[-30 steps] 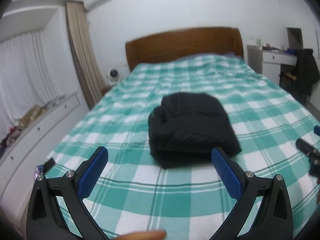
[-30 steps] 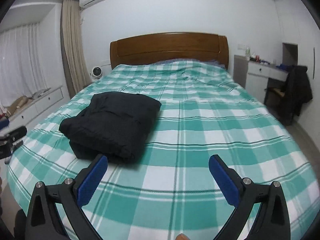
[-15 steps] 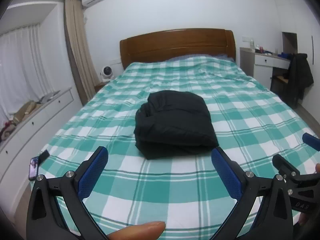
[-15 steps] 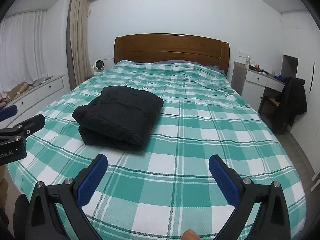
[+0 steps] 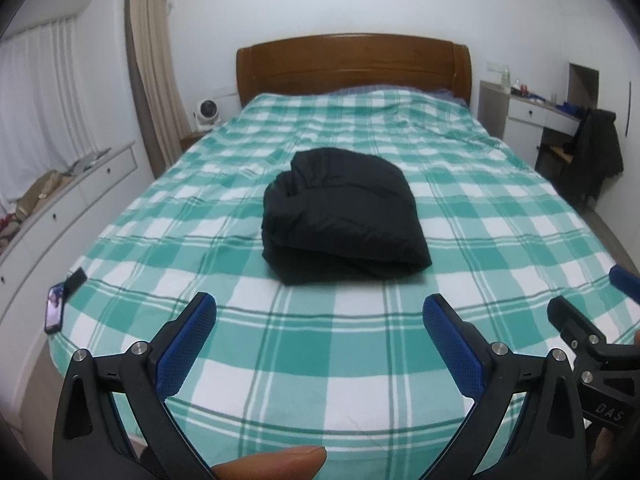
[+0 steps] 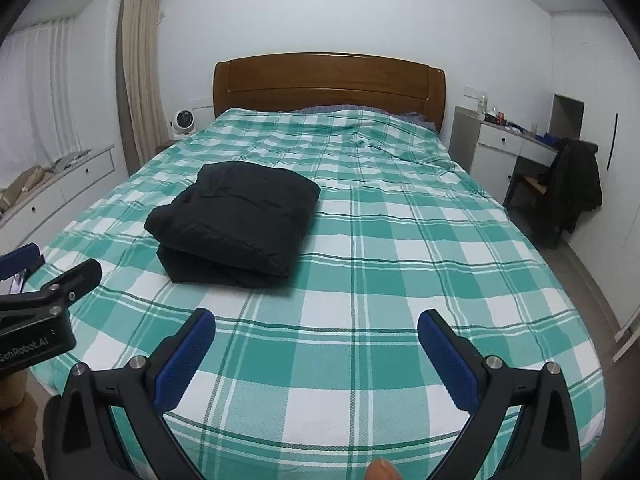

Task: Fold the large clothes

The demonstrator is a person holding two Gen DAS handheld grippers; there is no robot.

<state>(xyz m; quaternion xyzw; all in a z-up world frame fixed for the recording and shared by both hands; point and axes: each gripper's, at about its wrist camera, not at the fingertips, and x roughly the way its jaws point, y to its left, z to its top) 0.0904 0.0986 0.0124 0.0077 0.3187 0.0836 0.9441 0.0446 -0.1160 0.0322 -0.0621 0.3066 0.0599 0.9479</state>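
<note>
A black padded garment [image 5: 340, 216] lies folded into a compact bundle on the green-and-white checked bed [image 5: 340, 360]; it also shows in the right wrist view [image 6: 236, 228], left of centre. My left gripper [image 5: 320, 312] is open and empty, held back near the foot of the bed, well short of the bundle. My right gripper [image 6: 316, 322] is open and empty too, over the foot of the bed, to the right of the bundle. Each gripper shows at the edge of the other's view.
A wooden headboard [image 5: 352, 64] stands at the far end. A phone [image 5: 54, 308] lies on the bed's front left corner. White drawers [image 5: 60, 208] run along the left wall. A desk and a chair with a dark coat [image 6: 572, 188] stand on the right.
Both grippers have drawn back from the bundle towards the foot of the bed and risen. The folded garment has not moved. Both stay open.
</note>
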